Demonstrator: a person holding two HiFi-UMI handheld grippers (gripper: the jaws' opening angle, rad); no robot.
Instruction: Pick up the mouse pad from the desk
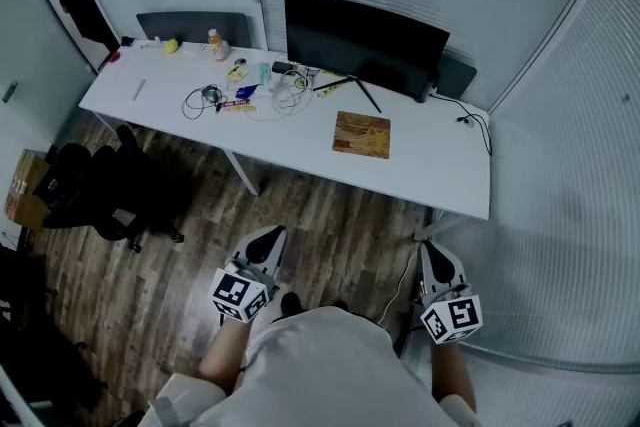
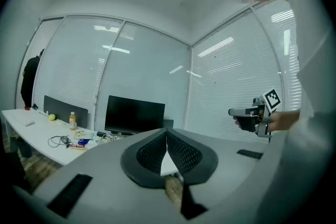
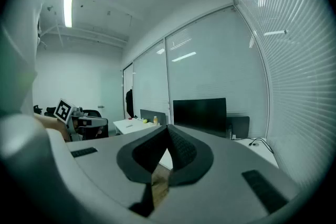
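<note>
Approach step: well back from desk (image 1: pixel 430 170). Brown mouse pad (image 1: pixel 361 134) flat on desk, right of centre. Left gripper (image 1: pixel 268 237), right gripper (image 1: pixel 433 250) both clenched, empty. Next: close in, spread jaws, pinch near edge.

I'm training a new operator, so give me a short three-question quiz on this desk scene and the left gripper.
1. True or false: the mouse pad lies flat on the desk, in front of the monitor.
2. The left gripper is: A open; B shut on the pad; C shut and empty.
3. Fill in: in the head view, the bottle stands toward the desk's ____ end.
Key: 1 true; 2 C; 3 left.
</note>
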